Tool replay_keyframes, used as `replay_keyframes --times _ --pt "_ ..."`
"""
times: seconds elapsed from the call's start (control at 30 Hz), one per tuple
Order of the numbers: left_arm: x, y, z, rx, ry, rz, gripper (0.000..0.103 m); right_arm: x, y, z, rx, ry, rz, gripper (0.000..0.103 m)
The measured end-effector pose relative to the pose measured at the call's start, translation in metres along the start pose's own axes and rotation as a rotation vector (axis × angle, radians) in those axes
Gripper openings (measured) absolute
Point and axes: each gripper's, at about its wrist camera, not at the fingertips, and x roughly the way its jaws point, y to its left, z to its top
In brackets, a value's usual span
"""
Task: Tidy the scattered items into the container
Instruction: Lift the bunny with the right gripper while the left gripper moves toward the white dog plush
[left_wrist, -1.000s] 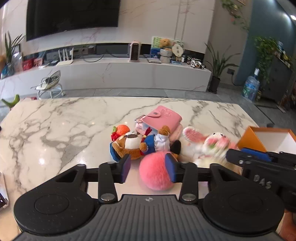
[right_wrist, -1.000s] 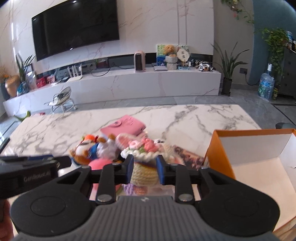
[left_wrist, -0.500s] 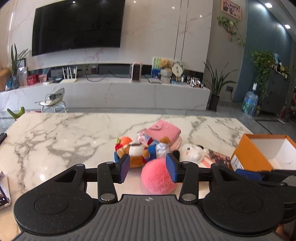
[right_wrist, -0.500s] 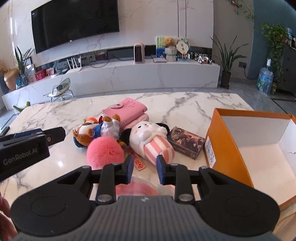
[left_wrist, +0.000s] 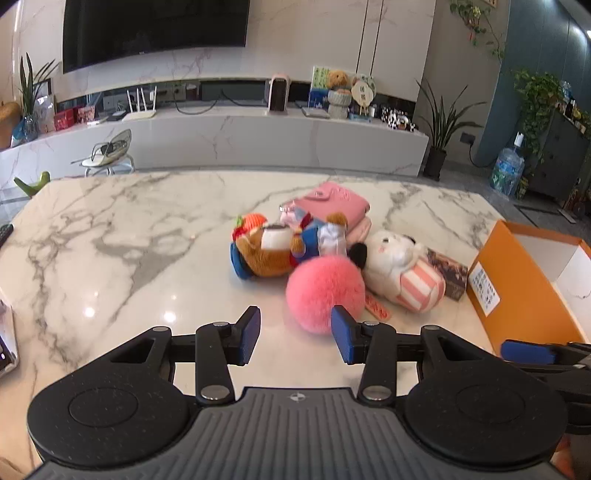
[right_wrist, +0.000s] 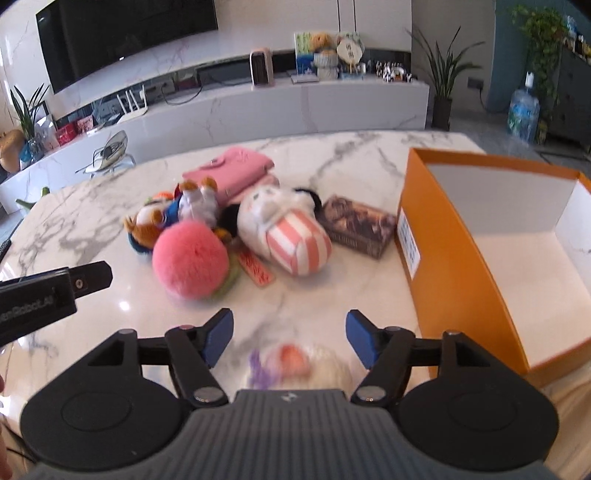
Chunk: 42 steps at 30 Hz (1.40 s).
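My right gripper (right_wrist: 289, 338) opens over a blurred crochet toy (right_wrist: 295, 365) beside the orange box (right_wrist: 461, 266); left gripper (left_wrist: 295, 334), parted and empty, must close on the pink pompom (left_wrist: 325, 293) next.

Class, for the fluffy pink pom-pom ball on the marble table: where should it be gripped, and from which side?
Grip the fluffy pink pom-pom ball across its widest middle, coming from the near, open side. It is round and soft, so any diameter probably works; plush toys crowd its far side.
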Motion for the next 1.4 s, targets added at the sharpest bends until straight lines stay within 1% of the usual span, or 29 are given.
replay_keyframes --times 0.1,0.17,0.47,0.63,0.73,0.77,0.8,0.9,0.97,1.13,1.23,1.33,1.4 --pt "0.001 -0.003 -0.005 0.003 0.026 0.005 0.049 -0.008 -0.004 -0.005 0.001 0.014 0.017 0.078" --pt "0.001 -0.005 -0.008 0.003 0.039 0.005 0.049 -0.014 -0.004 -0.009 -0.010 0.021 0.026 0.079" --pt "-0.002 -0.012 -0.010 0.015 0.075 0.030 0.049 -0.003 -0.010 -0.024 -0.005 0.092 0.008 0.082" --pt "0.006 -0.013 -0.010 0.013 0.088 0.038 0.049 0.008 -0.004 -0.025 -0.053 0.094 -0.010 0.082" --pt "0.013 -0.010 -0.007 0.005 0.092 0.043 0.050 0.018 -0.004 -0.027 -0.067 0.120 -0.022 0.080" --pt "0.015 -0.009 -0.006 0.003 0.093 0.040 0.050 0.020 -0.005 -0.027 -0.060 0.122 -0.006 0.073" --pt "0.018 -0.008 -0.006 0.002 0.094 0.037 0.052 0.021 -0.006 -0.026 -0.055 0.123 0.008 0.072" --pt "0.027 -0.007 -0.001 0.000 0.099 0.023 0.060 0.024 0.002 -0.021 -0.106 0.104 0.001 0.067" --pt "0.033 -0.006 0.005 -0.001 0.098 0.020 0.060 0.027 0.005 -0.014 -0.117 0.105 0.002 0.065" --pt "0.047 -0.003 0.025 -0.006 0.070 0.021 0.062 0.027 0.008 0.009 -0.132 0.060 -0.007 0.065" --pt "0.058 -0.002 0.039 -0.006 0.045 0.019 0.062 0.034 0.008 0.019 -0.142 0.059 -0.028 0.065" --pt "0.067 -0.002 0.052 -0.023 0.032 -0.011 0.062 0.044 0.004 0.023 -0.132 0.078 -0.048 0.065" --pt "0.072 -0.009 0.057 -0.014 0.029 -0.047 0.062 0.049 0.001 0.023 -0.122 0.092 -0.057 0.065"
